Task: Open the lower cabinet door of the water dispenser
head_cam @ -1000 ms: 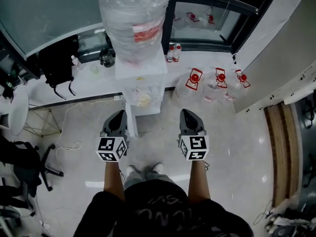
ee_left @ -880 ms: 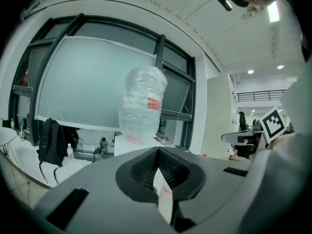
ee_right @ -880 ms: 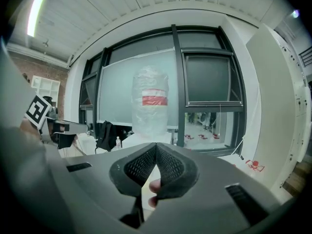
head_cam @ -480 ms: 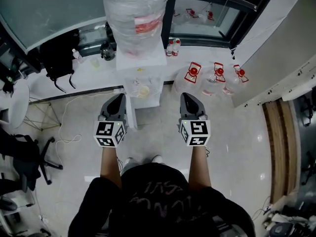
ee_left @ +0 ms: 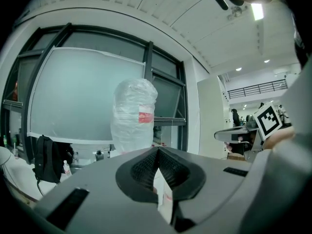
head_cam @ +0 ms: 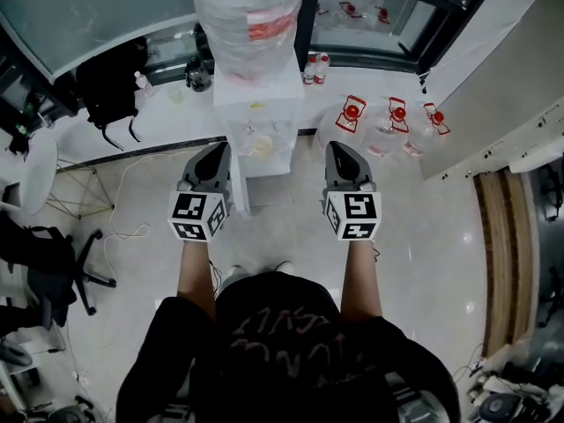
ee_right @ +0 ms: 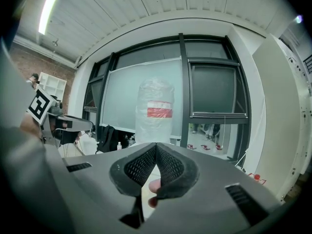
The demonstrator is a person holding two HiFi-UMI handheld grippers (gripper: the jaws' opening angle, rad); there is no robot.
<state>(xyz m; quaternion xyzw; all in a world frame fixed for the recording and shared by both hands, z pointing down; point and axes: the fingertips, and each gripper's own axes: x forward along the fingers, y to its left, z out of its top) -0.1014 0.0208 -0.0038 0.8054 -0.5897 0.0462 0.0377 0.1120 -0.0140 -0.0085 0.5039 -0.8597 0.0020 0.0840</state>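
The white water dispenser (head_cam: 258,104) stands straight ahead and carries a large plastic-wrapped bottle (head_cam: 249,11). From above, its lower front is barely visible. A narrow white strip (head_cam: 238,192) juts toward me from its lower left; I cannot tell if it is the cabinet door's edge. My left gripper (head_cam: 210,170) hovers in front of the dispenser on the left, my right gripper (head_cam: 345,166) on the right, both apart from it. In the left gripper view the jaws (ee_left: 157,149) meet with nothing between them, below the bottle (ee_left: 134,116). In the right gripper view the jaws (ee_right: 156,144) are also shut and empty.
Three water jugs with red caps (head_cam: 392,117) lie on the floor to the right of the dispenser, beside a slanted wall. A black backpack (head_cam: 110,82) hangs at the left, over a loose white cable (head_cam: 132,183). An office chair (head_cam: 53,271) is at the far left.
Both grippers have risen together and now sit higher in the head view, closer to the dispenser's front. Their jaws stay shut throughout.
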